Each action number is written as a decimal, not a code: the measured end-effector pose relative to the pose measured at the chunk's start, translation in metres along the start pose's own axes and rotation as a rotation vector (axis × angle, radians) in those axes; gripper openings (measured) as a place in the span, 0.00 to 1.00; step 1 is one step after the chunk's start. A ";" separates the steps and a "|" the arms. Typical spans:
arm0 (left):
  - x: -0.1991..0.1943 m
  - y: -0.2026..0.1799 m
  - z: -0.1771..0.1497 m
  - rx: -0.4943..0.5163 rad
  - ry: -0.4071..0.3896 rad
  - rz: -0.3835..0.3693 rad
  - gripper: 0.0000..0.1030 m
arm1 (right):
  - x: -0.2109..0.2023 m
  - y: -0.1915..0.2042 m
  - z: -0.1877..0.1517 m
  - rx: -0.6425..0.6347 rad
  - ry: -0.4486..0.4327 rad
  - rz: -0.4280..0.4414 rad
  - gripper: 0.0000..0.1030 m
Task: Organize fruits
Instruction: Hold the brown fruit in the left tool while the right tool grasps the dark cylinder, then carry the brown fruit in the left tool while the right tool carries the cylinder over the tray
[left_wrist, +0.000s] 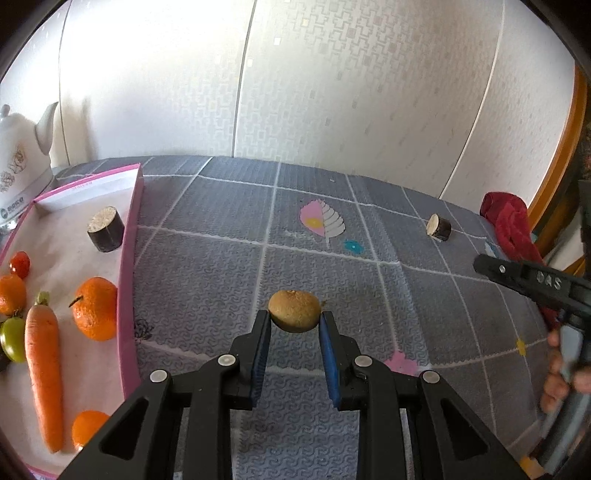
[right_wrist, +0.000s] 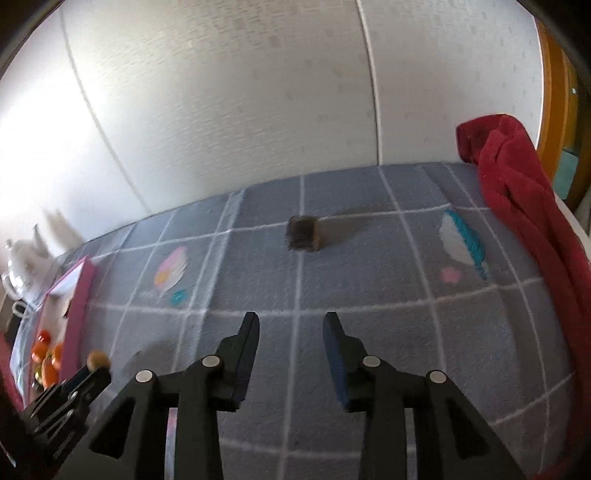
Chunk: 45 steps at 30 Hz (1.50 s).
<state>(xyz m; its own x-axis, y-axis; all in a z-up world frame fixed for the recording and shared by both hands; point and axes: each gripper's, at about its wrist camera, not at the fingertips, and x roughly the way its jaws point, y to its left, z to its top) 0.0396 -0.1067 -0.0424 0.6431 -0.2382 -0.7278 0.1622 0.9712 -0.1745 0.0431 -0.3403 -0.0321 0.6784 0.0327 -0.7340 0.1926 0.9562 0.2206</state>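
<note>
Kiwi pinched in the left tongs (left_wrist: 294, 320)

The kiwi (left_wrist: 294, 310) sits between their tips, above the desk (left_wrist: 369, 295); the pink tray (left_wrist: 127, 258) lies leftward. Right tongs (right_wrist: 290, 325) spread, empty. The kiwi looks light, soft, bruisable: hold its middle gently.

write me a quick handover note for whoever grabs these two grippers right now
Left gripper: shut on the fuzzy brown kiwi, held above the grey checked tablecloth.
Right gripper: open, nothing between its fingers, pointing toward the dark round bark-edged wood slice lying loose on the cloth.
Pink-rimmed tray at left already holds a long orange carrot, tangerines, a red cherry tomato, a green tomato and another wood slice.
Left to do: put the kiwi in the tray; probably the loose slice too.
</note>
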 end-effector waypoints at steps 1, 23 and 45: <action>0.001 0.000 0.001 -0.008 0.001 -0.006 0.26 | 0.002 -0.002 0.004 0.017 -0.010 0.002 0.39; -0.006 -0.008 0.008 0.024 -0.040 0.016 0.26 | 0.059 0.022 0.040 -0.008 0.005 -0.096 0.25; -0.087 0.033 0.015 -0.027 -0.171 0.091 0.26 | -0.007 0.132 -0.016 -0.202 0.023 0.138 0.25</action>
<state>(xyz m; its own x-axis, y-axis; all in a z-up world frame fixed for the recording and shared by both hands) 0.0004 -0.0543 0.0249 0.7721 -0.1447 -0.6188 0.0787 0.9880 -0.1329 0.0526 -0.2101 -0.0079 0.6720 0.1711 -0.7205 -0.0479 0.9809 0.1883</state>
